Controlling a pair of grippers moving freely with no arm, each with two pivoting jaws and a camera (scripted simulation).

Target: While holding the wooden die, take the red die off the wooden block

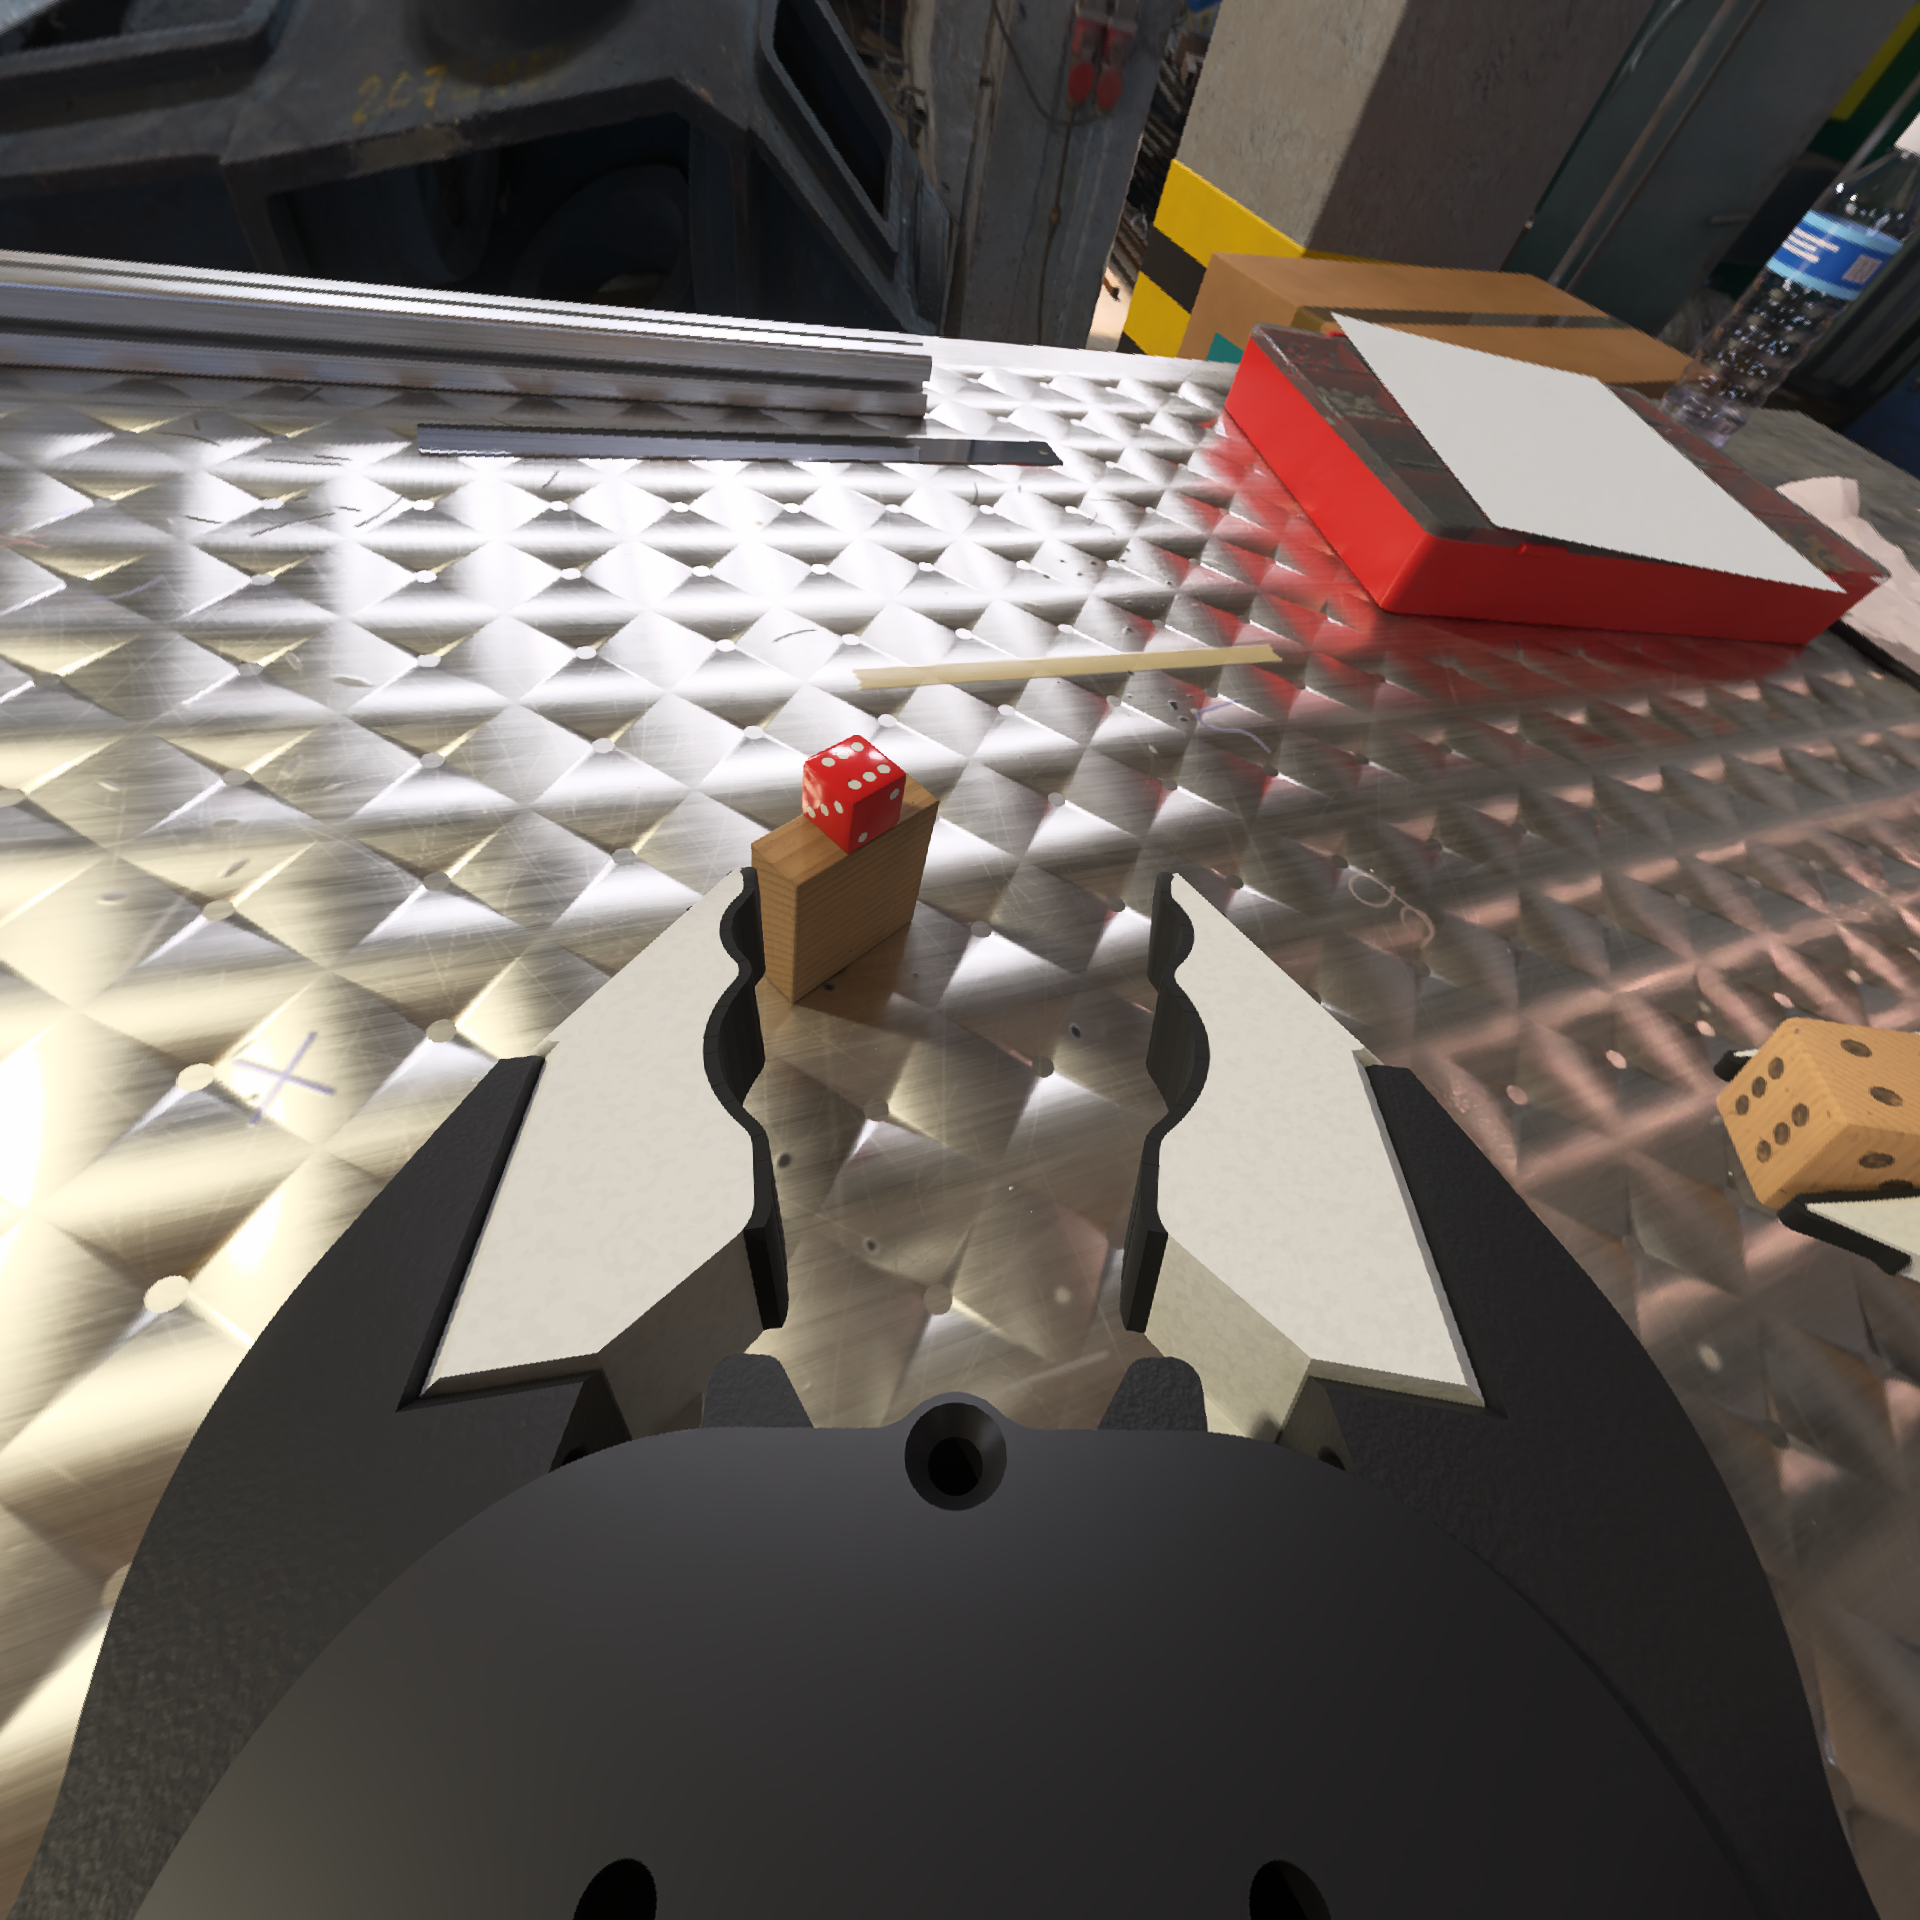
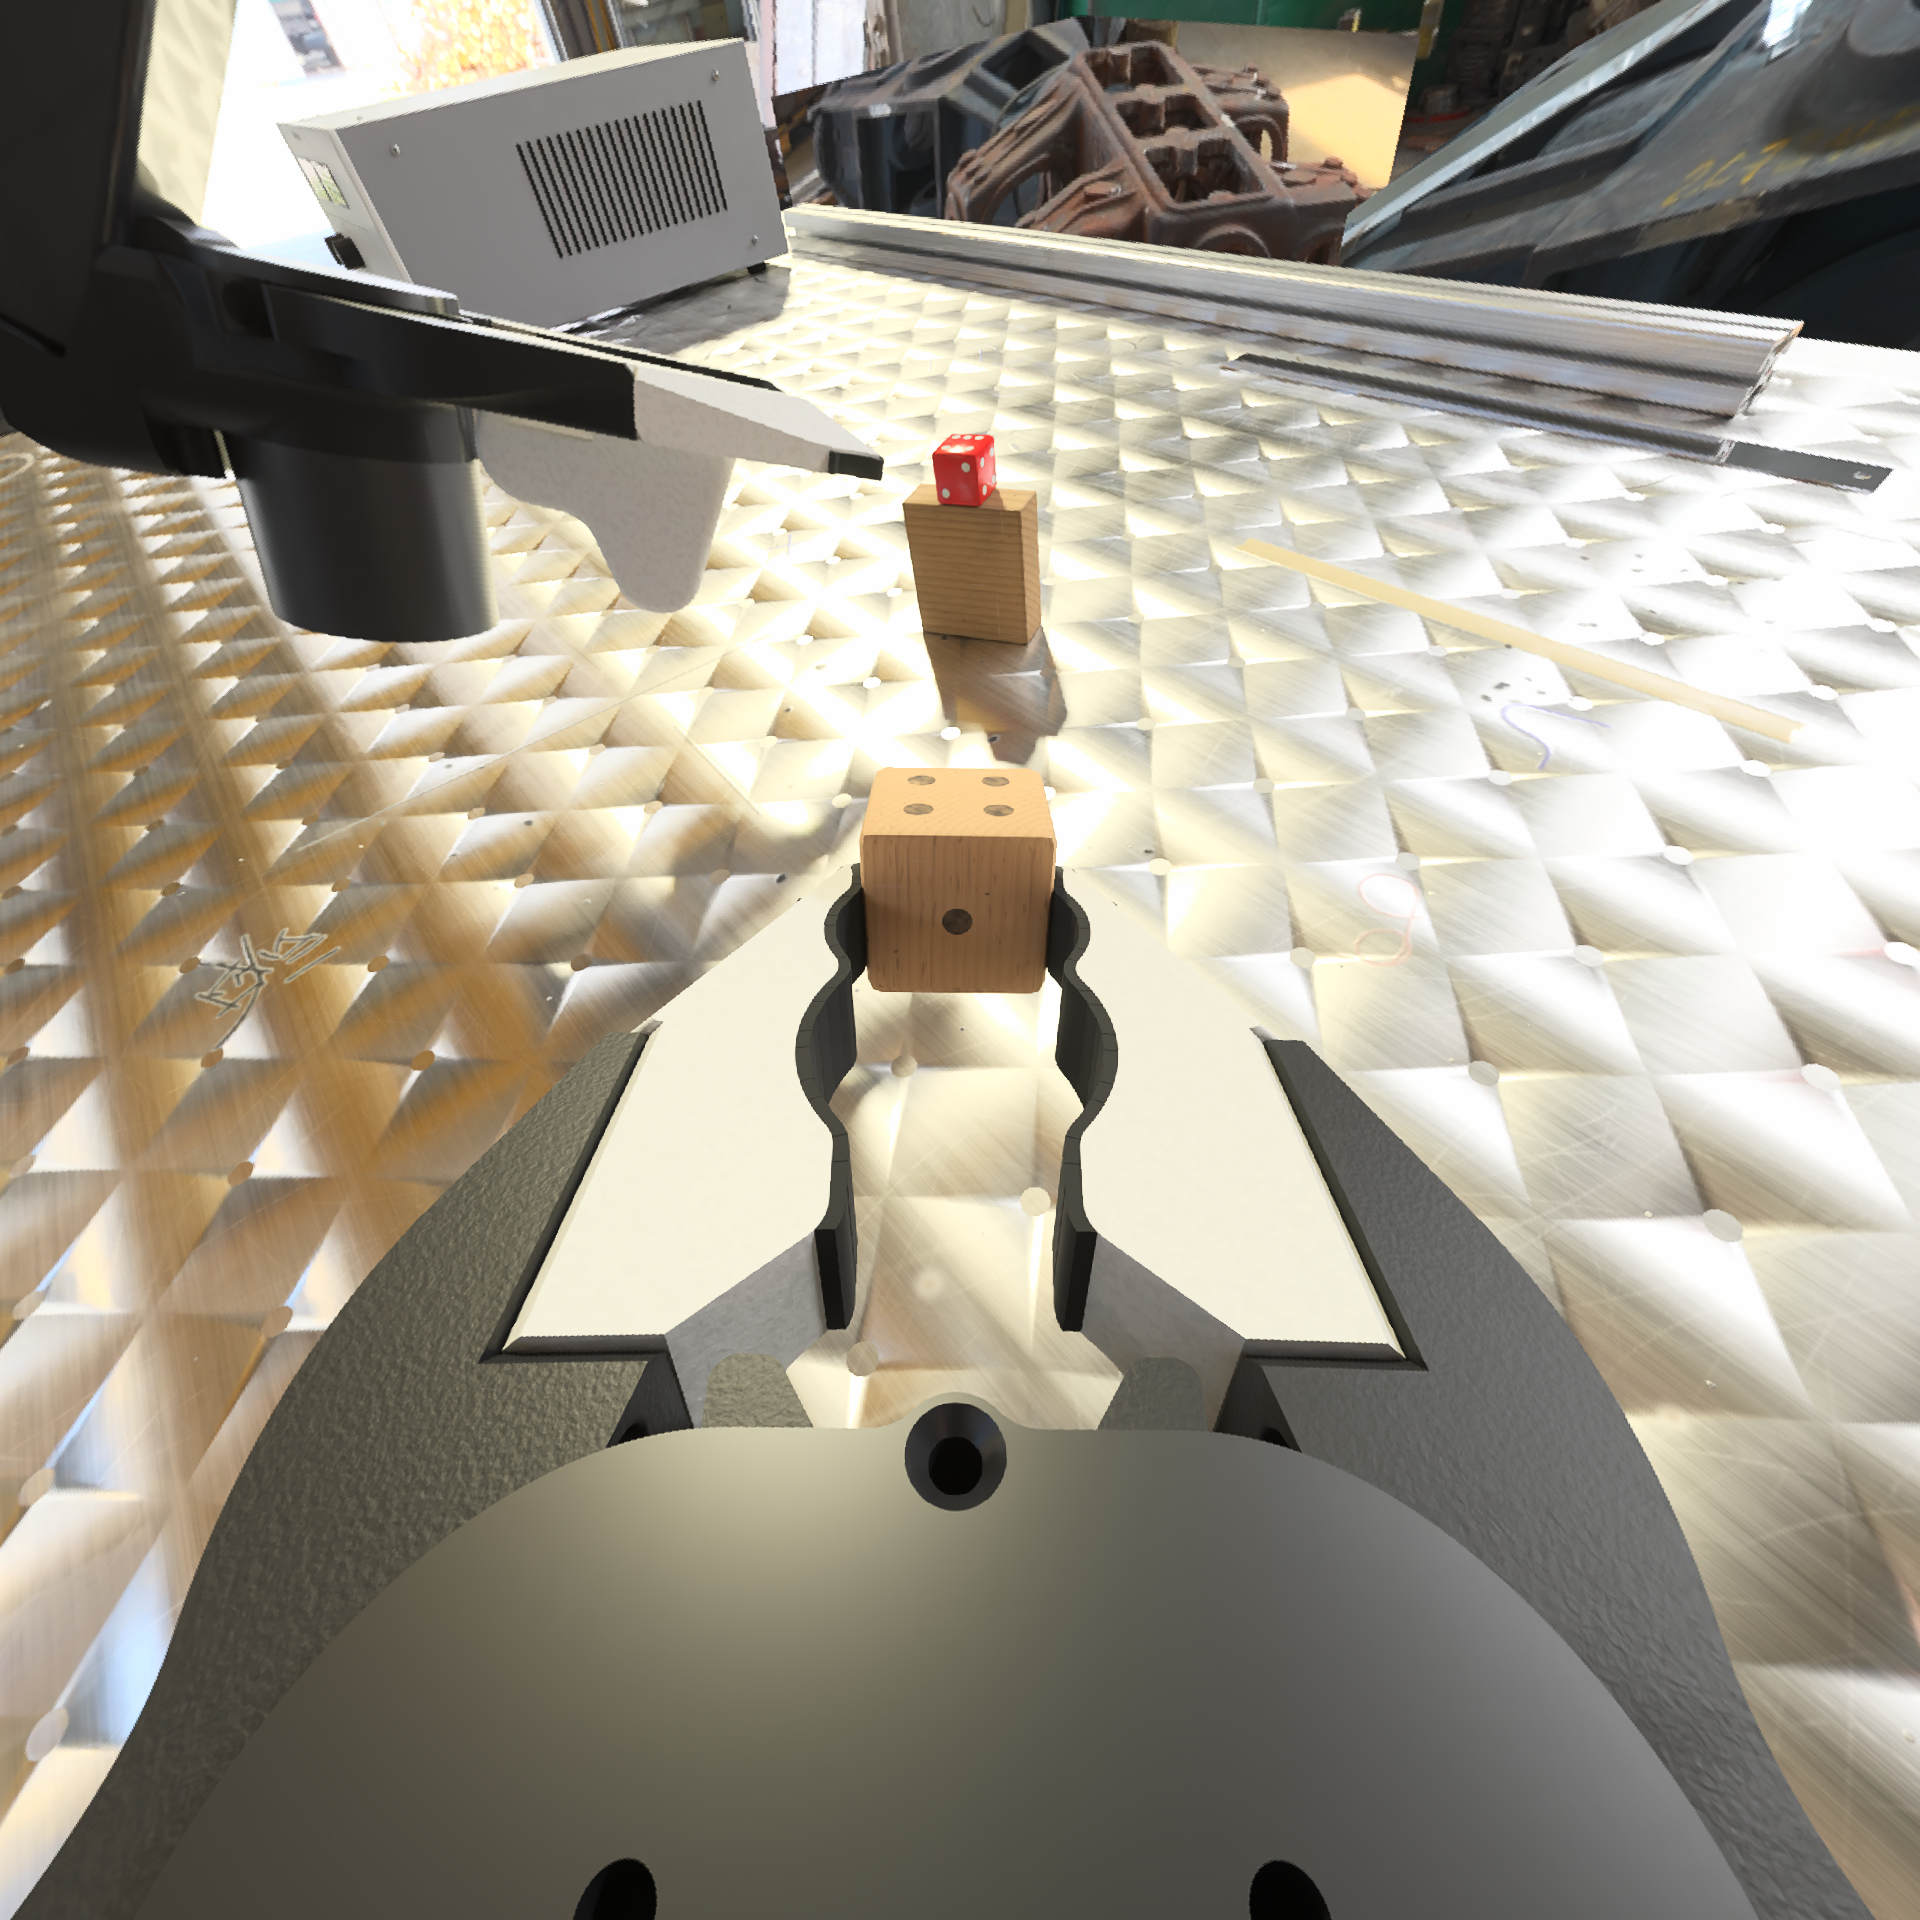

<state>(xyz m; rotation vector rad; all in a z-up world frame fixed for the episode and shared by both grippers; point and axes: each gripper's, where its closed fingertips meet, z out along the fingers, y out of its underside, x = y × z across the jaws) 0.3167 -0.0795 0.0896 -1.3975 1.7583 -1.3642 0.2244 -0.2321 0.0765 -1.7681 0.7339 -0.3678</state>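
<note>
A small red die (image 1: pixel 852 792) sits on top of an upright wooden block (image 1: pixel 840 906) on the metal table. My left gripper (image 1: pixel 956 894) is open and empty, just short of the block, which stands by its left fingertip. In the right wrist view the red die (image 2: pixel 964 470) and block (image 2: pixel 974 566) stand ahead, with the left gripper (image 2: pixel 857 462) to their left at die height. My right gripper (image 2: pixel 954 904) is shut on the wooden die (image 2: pixel 956 883), held above the table. The wooden die also shows at the right edge of the left wrist view (image 1: pixel 1823 1122).
A red flat box with a white sheet (image 1: pixel 1527 488), a cardboard box (image 1: pixel 1434 301) and a water bottle (image 1: pixel 1808 281) stand at the far right. Metal rails (image 1: pixel 468 332) and a thin wooden stick (image 1: pixel 1070 665) lie beyond the block. A grey vented case (image 2: pixel 551 177) stands far left.
</note>
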